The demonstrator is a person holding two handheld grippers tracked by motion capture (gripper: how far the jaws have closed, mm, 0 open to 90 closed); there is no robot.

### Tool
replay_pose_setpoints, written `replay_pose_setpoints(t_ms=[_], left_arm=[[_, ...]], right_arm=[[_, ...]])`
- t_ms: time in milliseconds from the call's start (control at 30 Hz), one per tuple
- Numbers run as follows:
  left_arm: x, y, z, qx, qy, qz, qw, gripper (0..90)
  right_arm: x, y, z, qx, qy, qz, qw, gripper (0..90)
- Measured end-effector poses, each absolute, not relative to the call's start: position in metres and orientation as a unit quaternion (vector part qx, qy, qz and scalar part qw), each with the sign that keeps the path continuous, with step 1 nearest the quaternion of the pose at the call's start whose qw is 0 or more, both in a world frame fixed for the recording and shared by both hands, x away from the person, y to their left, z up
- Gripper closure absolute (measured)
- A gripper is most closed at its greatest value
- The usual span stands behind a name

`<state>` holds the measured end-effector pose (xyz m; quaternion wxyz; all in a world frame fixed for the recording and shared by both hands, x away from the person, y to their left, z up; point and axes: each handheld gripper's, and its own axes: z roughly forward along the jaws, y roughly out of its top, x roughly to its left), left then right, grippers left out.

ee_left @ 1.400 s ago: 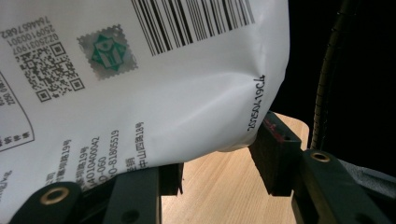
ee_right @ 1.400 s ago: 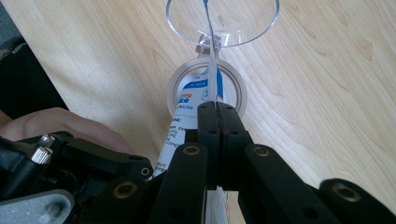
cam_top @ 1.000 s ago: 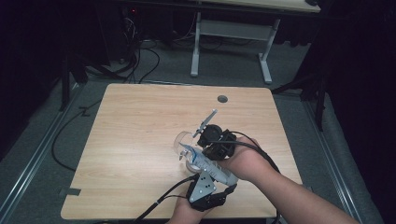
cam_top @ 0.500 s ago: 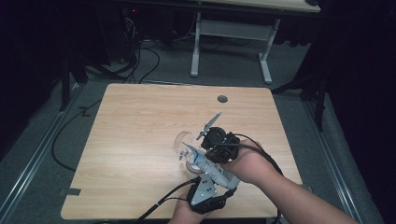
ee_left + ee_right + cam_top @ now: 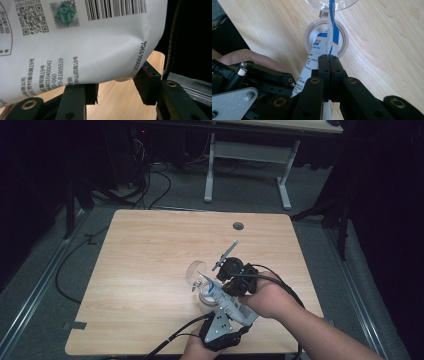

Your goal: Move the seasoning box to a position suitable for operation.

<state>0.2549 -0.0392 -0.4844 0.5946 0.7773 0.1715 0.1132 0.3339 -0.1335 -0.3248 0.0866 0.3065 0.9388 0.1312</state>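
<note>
A white pouch (image 5: 227, 299) with blue print and barcodes is held tilted between both grippers near the table's front right. My left gripper (image 5: 226, 314) comes up from the front edge, and its jaws (image 5: 118, 85) press the pouch's (image 5: 82, 45) bulging lower end. My right gripper (image 5: 220, 282) is shut on the pouch's thin top seam (image 5: 331, 42). In the right gripper view the seam hangs over a round white-rimmed jar (image 5: 308, 37) whose clear lid (image 5: 347, 3) is flipped back. The high view shows the jar (image 5: 201, 297) and its lid (image 5: 195, 269) just left of the pouch.
The wooden table (image 5: 150, 250) has a round cable hole (image 5: 238, 226) near its back edge. Behind it stand another desk's white legs (image 5: 247, 155), with cables on the floor (image 5: 150, 175). My forearm (image 5: 310, 330) crosses the front right corner.
</note>
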Motion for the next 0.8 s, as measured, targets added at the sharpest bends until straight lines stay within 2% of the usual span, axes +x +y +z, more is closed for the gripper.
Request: replay_pose_setpoints(t_ms=[800], left_arm=[[0.259,-0.034,-0.496,0.786,0.183,0.111,0.579,57.7]], right_arm=[[0.331,-0.137,-0.323,0.308,0.939,0.134,0.077,89.5]])
